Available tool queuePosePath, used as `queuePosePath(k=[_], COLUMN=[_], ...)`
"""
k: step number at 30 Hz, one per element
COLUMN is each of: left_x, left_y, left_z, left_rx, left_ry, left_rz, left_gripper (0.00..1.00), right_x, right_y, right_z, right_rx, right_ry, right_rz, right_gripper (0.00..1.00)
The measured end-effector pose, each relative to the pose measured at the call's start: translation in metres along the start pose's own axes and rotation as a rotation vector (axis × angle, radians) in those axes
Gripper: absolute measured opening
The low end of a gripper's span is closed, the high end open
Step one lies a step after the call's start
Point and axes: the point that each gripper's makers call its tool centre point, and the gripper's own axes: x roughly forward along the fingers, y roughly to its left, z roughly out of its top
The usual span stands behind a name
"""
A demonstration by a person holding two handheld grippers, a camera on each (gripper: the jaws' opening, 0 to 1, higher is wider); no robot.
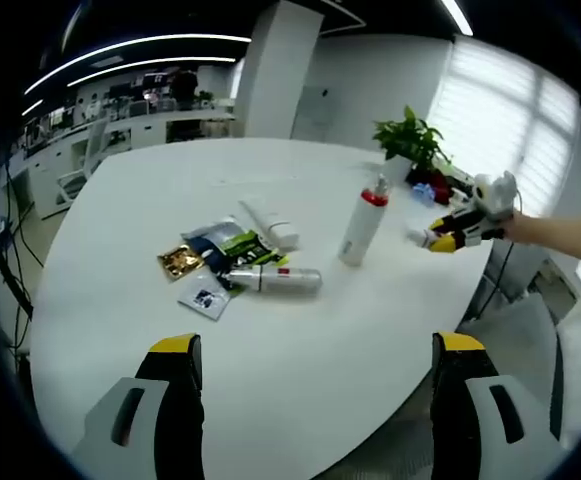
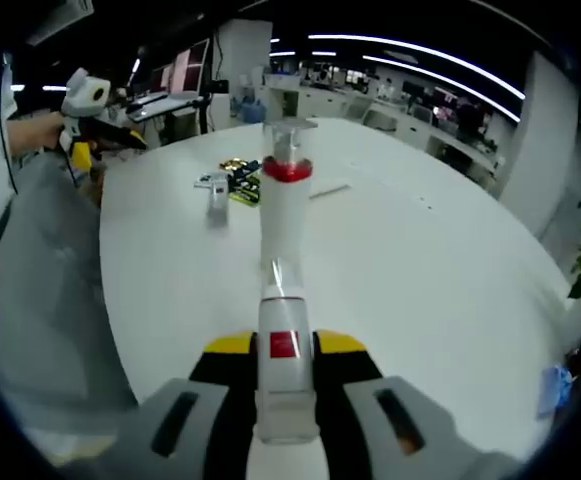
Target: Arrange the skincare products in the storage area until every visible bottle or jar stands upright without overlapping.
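Observation:
A white pump bottle (image 1: 362, 228) with a red collar stands upright on the white table (image 1: 120, 200). To its left lie a silver bottle (image 1: 275, 280) on its side and a white tube (image 1: 270, 222), flat among sachets (image 1: 232, 250). My left gripper (image 1: 316, 345) hovers open over the near table edge, holding nothing. My right gripper (image 1: 448, 236) comes in from the right, shut on a small white bottle (image 1: 420, 238). In the right gripper view that small bottle (image 2: 283, 370), with a red label, lies along the shut right gripper (image 2: 285, 345), pointing at the pump bottle (image 2: 285, 215); the silver bottle (image 2: 217, 190) lies beyond.
A potted plant (image 1: 410, 140) and small blue items (image 1: 423, 190) sit at the table's far right edge. A gold sachet (image 1: 180, 261) and a white-and-dark sachet (image 1: 208, 297) lie by the silver bottle. A person's arm (image 1: 560, 235) reaches in. The left gripper (image 2: 95, 120) is off the table's far side.

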Motion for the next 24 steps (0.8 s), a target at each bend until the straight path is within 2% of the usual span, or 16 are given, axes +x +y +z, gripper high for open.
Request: queuePosePath(k=[5, 11, 18, 24], left_x=[-0.003, -0.007, -0.012, -0.017], left_y=[-0.007, -0.016, -0.028, -0.044], left_z=[0.0, 0.007, 0.014, 0.024], left_rx=[0.008, -0.028, -0.028, -0.08], left_ry=[0.001, -0.04, -0.07, -0.114], left_rz=[-0.016, -0.037, -0.058, -0.103], left_gripper=[0.93, 0.92, 0.93, 0.93], right_x=[-0.005, -0.008, -0.01, -0.009], right_y=[0.017, 0.04, 0.059, 0.076], right_z=[0.014, 0.034, 0.048, 0.068], right_rx=[0.005, 0.009, 0.004, 0.011], right_ry=[-0.045, -0.104, -0.153, -0.204], right_rz=[-0.001, 0.005, 0.022, 0.033], right_gripper=[0.2, 0.2, 0.2, 0.2])
